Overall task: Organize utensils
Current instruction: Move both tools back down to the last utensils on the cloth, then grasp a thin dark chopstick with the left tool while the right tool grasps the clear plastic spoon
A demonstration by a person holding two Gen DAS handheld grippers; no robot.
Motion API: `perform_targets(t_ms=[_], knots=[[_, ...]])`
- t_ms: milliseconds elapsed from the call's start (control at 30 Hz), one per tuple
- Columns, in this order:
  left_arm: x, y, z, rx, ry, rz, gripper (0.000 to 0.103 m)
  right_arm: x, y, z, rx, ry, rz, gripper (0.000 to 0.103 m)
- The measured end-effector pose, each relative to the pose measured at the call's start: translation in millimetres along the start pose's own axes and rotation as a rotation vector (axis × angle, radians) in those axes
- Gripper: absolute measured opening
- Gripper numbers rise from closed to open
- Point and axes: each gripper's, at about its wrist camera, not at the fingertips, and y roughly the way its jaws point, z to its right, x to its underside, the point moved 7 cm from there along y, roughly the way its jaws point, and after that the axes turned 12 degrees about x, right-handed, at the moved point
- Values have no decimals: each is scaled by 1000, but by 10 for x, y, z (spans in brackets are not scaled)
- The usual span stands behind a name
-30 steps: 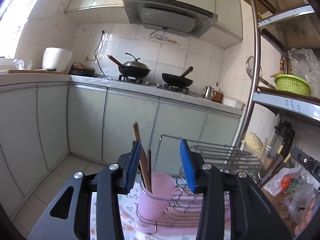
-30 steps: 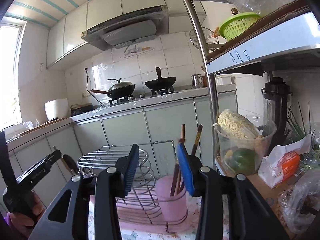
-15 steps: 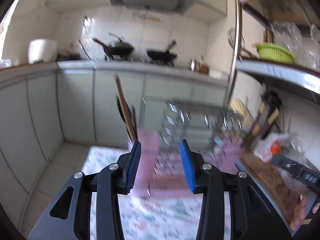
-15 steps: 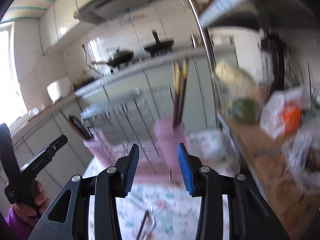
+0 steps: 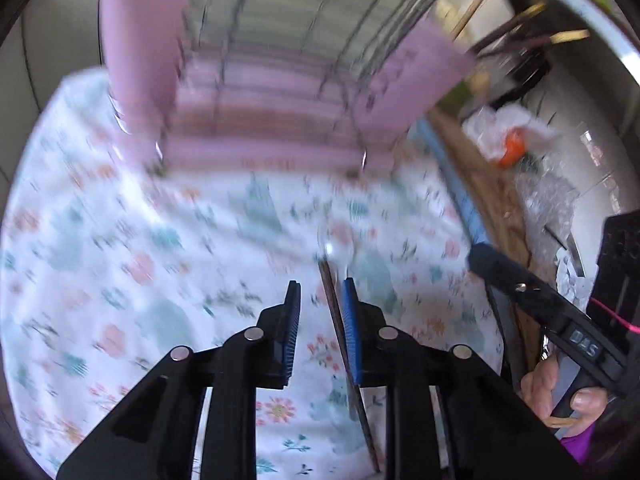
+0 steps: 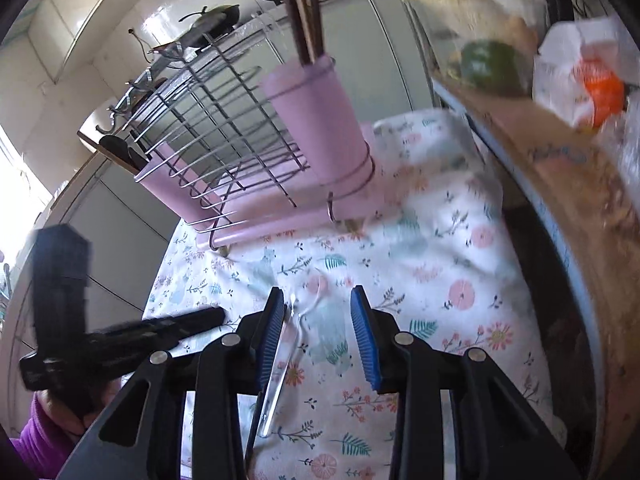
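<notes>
Floral tablecloth [image 5: 160, 264] now fills both views, where a second ago stood cabinets, stove and hood. Both grippers tipped downward toward the table.

Left gripper [image 5: 320, 320]: jaws closing, noticeably narrower than a second ago, a dark chopstick [image 5: 348, 360] lying on the cloth between them, close against the right-hand pad; contact cannot be told through the blur. Just beyond the tips, a metal spoon [image 5: 334, 248], blurred.

Right gripper [image 6: 318, 332]: jaws closing slightly but apart, over the same metal spoon [image 6: 280, 360], handle running along the left-hand pad, bowl out past the tips. No clamping seen.

Pink dish rack [image 6: 240, 184] at the far edge of the cloth, higher in frame than before; pink cup [image 6: 320, 120] with upright chopsticks at its right end, another pink holder [image 6: 168, 192] at its left end.
</notes>
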Motion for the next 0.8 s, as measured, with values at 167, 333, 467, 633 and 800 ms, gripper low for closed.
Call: perform_targets(t_ms=[167, 333, 467, 633, 800], knots=[[20, 299, 3, -2, -27, -83, 21, 31, 69, 120, -32, 52, -34, 34], [34, 497, -36, -58, -38, -117, 21, 39, 108, 173, -34, 64, -46, 34], [-12, 557, -18, -65, -34, -111, 8, 52, 143, 184, -38, 68, -55, 34], [2, 444, -108, -71, -68, -93, 6, 61, 210, 143, -62, 75, -79, 34], [-30, 151, -300, -95, -85, -50, 6, 36, 400, 40, -135, 106, -168, 34]])
